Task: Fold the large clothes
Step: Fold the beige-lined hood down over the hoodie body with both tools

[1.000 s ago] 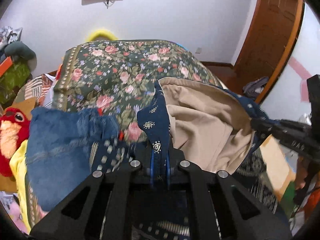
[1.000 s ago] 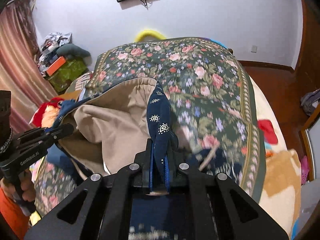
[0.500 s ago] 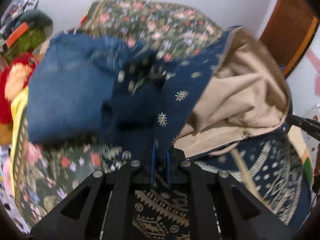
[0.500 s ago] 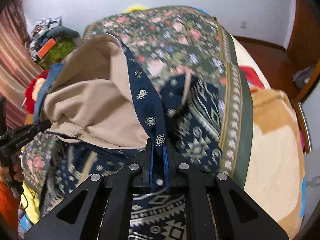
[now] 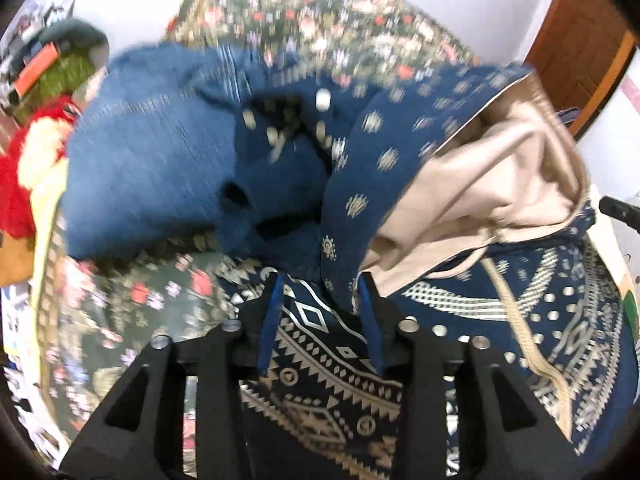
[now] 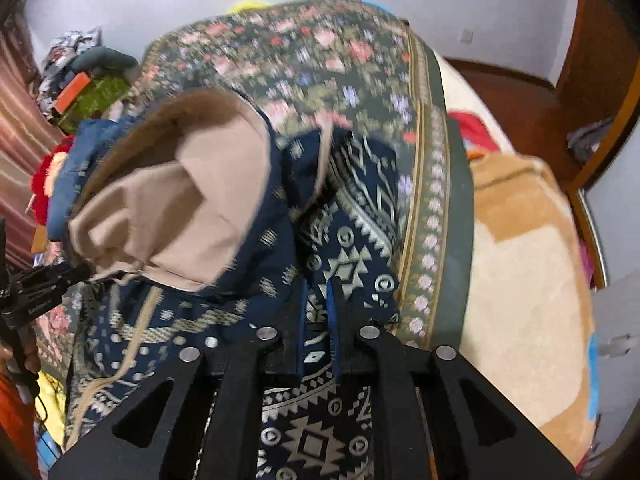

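The left gripper (image 5: 322, 292) is pointing steeply down with its fingers (image 5: 270, 320) spreading apart; a soft fold of the navy patterned garment (image 5: 360, 184) is hanging loosely between them, no longer pinched. Beyond the fingertips the garment's smooth beige lining (image 5: 492, 184) is billowing open, and its woven geometric-print panel is lying flat beneath the fingers on the floral bedspread (image 5: 320, 28). A coarse blue denim piece (image 5: 152, 160) is bunching up beyond and to the left.

The right gripper (image 6: 318, 286) is also easing open, its narrow gap sitting over the flat geometric panel (image 6: 348, 264), nothing visibly clamped. The puffed beige lining (image 6: 180, 208) is slumping left of these fingers.
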